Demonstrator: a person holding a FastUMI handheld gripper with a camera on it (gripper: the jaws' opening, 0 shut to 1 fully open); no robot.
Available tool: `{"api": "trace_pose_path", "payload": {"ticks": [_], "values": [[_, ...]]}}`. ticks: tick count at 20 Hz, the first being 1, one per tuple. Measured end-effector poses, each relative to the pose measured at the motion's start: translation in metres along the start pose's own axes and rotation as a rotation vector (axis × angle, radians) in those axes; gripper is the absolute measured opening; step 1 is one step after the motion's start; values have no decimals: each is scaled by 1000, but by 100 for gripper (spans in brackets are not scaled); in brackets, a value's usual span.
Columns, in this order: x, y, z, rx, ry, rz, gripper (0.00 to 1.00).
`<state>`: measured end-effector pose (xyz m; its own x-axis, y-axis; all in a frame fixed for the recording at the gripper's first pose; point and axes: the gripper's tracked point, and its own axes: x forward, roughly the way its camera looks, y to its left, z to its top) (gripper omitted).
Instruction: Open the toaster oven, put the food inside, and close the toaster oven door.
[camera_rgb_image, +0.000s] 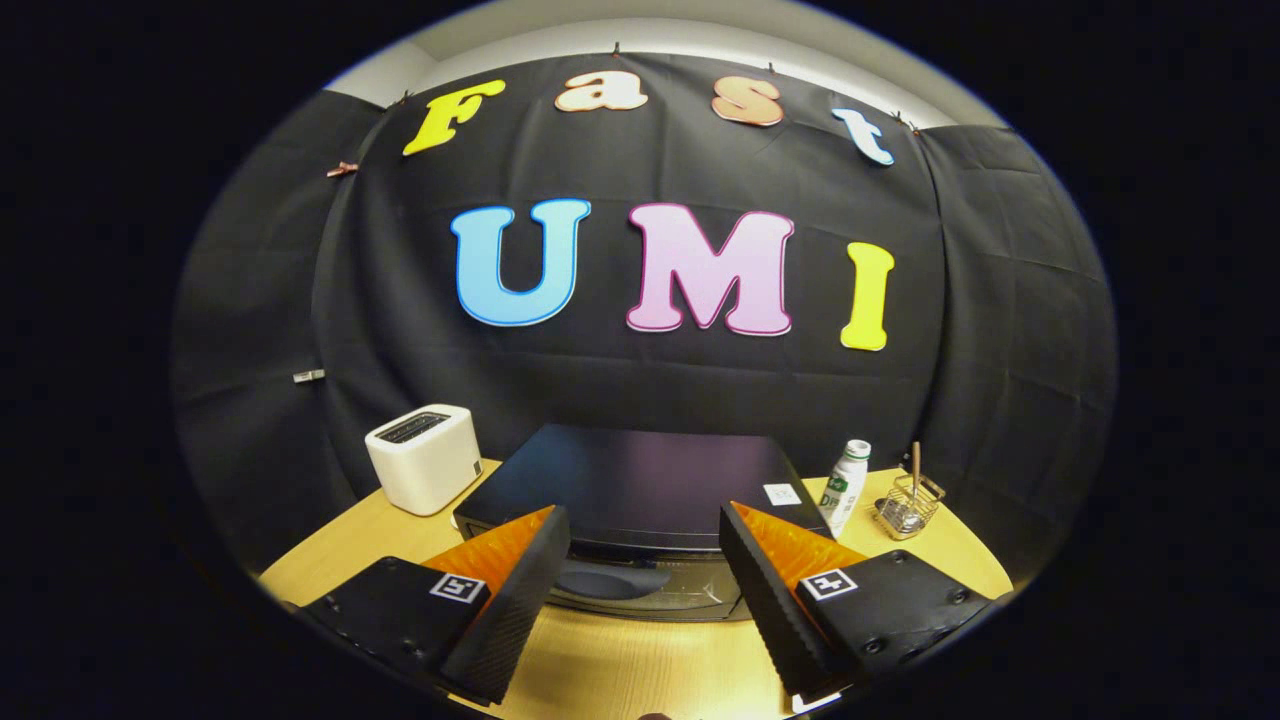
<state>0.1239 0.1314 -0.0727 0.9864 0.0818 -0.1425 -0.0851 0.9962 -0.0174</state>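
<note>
Hovering above the wooden table, the gripper points straight at the toaster oven, its two fingers spread wide with nothing between them but bare air, so the jaws stand open and grip nothing. That dark, boxy oven is the landmark: it sits squarely ahead of the fingertips, its flat top facing up, its glass door showing low in the gap between the fingers, shut as far as I can judge, with something dim behind the glass that I cannot make out. The fingers bracket the front of the oven to either side, which reads to me as lining up on the door, and the wide spread would suit coming down around a handle (though the handle itself is hard to pick out from here). To the left of the oven, a little behind its front edge, stands a white slot toaster, clear of the door's swing. To the right of the oven stands a small white bottle with green print, close by its corner, and further right a little wire basket with a stick poking up from it. What the food is I cannot tell. My guess is that the task is only at its start, the door not yet opened.
</note>
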Motion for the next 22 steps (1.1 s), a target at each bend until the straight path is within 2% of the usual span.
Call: {"api": "trace_pose_path", "payload": {"ticks": [4,10,15,20,22], "values": [[29,12,-33,-31,54,1,98],[51,13,-62,28,117,-20,98],[52,14,-67,66,96,-52,98],[35,18,-72,40,112,-36,98],[21,18,-81,70,124,-33,98]]}}
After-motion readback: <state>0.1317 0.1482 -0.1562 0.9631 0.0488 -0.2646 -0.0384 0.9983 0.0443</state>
